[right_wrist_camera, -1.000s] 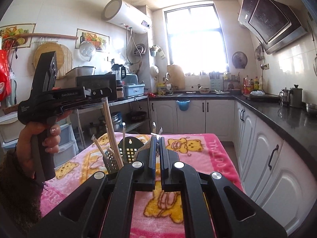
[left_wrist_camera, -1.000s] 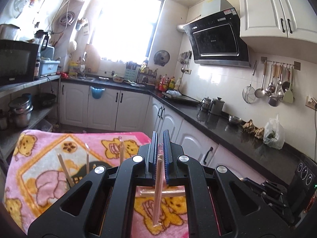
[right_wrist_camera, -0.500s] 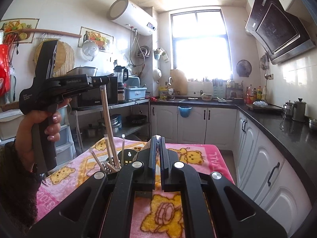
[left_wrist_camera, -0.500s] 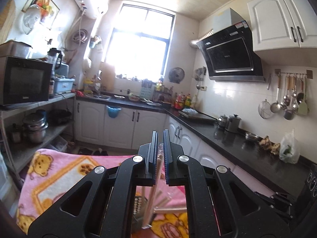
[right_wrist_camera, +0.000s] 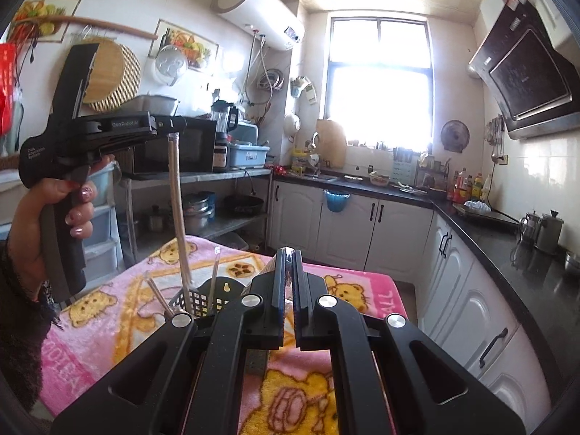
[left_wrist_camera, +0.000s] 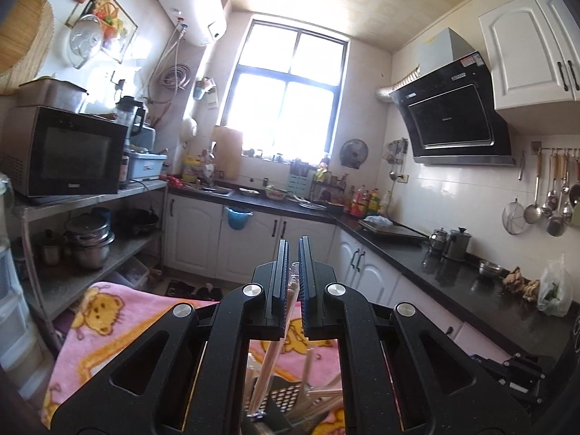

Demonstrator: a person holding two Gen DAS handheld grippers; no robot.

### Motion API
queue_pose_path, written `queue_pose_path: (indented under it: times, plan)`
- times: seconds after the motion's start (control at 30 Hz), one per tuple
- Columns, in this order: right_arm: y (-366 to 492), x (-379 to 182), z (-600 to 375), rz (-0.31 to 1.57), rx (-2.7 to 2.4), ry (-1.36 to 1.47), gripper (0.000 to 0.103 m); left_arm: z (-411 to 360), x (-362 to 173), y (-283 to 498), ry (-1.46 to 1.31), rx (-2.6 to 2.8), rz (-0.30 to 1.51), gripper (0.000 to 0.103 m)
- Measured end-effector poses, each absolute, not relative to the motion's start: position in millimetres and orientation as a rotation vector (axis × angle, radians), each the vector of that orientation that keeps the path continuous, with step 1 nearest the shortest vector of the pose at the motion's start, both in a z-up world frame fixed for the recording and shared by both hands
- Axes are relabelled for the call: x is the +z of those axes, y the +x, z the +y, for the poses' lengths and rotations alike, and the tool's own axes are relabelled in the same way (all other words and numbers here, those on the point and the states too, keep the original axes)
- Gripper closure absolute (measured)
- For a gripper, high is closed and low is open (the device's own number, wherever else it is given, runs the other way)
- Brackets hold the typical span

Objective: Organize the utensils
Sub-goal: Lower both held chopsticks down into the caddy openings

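Note:
My left gripper (left_wrist_camera: pixel 293 253) is shut on a pair of wrapped wooden chopsticks (left_wrist_camera: pixel 270 359). In the right wrist view the left gripper (right_wrist_camera: pixel 174 123) holds the chopsticks (right_wrist_camera: pixel 178 214) upright, their lower end inside a black perforated utensil holder (right_wrist_camera: pixel 214 299) on the pink blanket. Several other wrapped chopsticks (right_wrist_camera: pixel 214 272) stand in the holder. The holder also shows under the left gripper (left_wrist_camera: pixel 290 398). My right gripper (right_wrist_camera: pixel 288 257) is shut on the edge of a clear plastic wrapper (right_wrist_camera: pixel 288 275), just right of the holder.
A pink bear-print blanket (right_wrist_camera: pixel 108 308) covers the table. A steel shelf with a microwave (left_wrist_camera: pixel 61 152) and pots stands to the left. White cabinets and a black counter (right_wrist_camera: pixel 507 253) run along the back and right.
My left gripper has risen and tilted level, swinging the chopsticks upright over the holder. The right gripper has drawn a little closer to the holder and stayed shut.

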State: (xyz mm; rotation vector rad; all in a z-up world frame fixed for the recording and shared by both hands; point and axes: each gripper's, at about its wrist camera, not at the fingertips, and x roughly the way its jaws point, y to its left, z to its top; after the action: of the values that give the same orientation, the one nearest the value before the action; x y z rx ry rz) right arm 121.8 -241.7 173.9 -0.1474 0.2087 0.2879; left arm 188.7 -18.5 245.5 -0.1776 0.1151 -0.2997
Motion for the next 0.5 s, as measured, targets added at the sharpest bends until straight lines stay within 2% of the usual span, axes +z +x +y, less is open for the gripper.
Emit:
queue_pose_path:
  times: [0.5]
  plan:
    - [174, 179, -223, 0.314, 0.299, -0.254, 0.099, -4, 215, 208, -0.154, -0.238, 0.150, 0.100]
